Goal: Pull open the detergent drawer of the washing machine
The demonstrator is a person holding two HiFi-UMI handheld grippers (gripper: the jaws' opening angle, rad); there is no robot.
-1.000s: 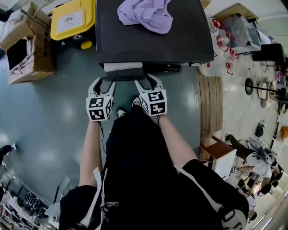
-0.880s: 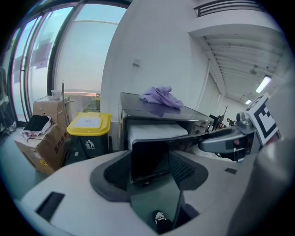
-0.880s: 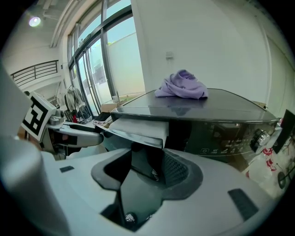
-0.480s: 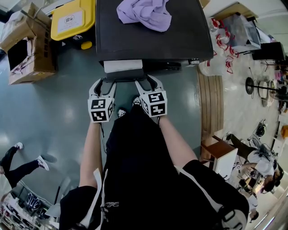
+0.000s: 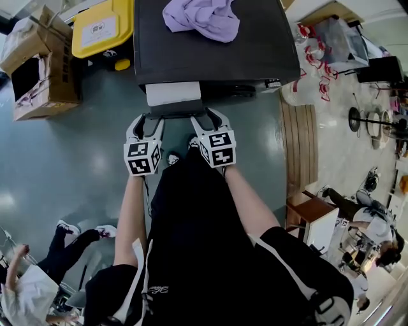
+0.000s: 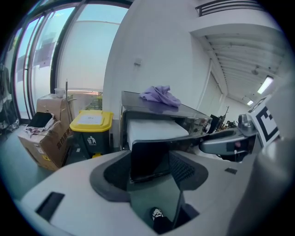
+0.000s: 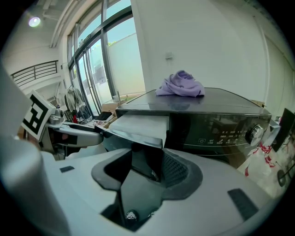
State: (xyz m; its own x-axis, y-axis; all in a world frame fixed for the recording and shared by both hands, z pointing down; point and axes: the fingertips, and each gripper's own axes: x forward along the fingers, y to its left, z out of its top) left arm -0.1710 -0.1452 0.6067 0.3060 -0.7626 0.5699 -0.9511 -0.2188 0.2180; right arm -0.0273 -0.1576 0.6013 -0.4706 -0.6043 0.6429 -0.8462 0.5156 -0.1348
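The wearer's black clothing fills the lower middle of the head view and hides the machine's front below the drawer. Of the floor there, only a shoe shows, through the gap in the left gripper view. Above the forearms, the marker cubes carry black-and-white squares and no readable writing. The left tool is spread apart, straddling the left end of the dark drawer front, which runs on behind its right finger. The right tool is likewise spread wide around the right end. The detergent drawer stands pulled out of the washing machine at its top left. Its white body shows from above, but its compartments cannot be made out. On the dark control panel, small white symbols and print beside a dial are too small to read. A crumpled purple cloth lies on the machine's top. Left of the machine, a yellow-lidded bin bears an illegible white lid label and a litter pictogram on its front. Cardboard boxes stand just beside it, partly cut off. A slatted wooden board lies to the right. A person at the lower left is cropped by the frame edge.
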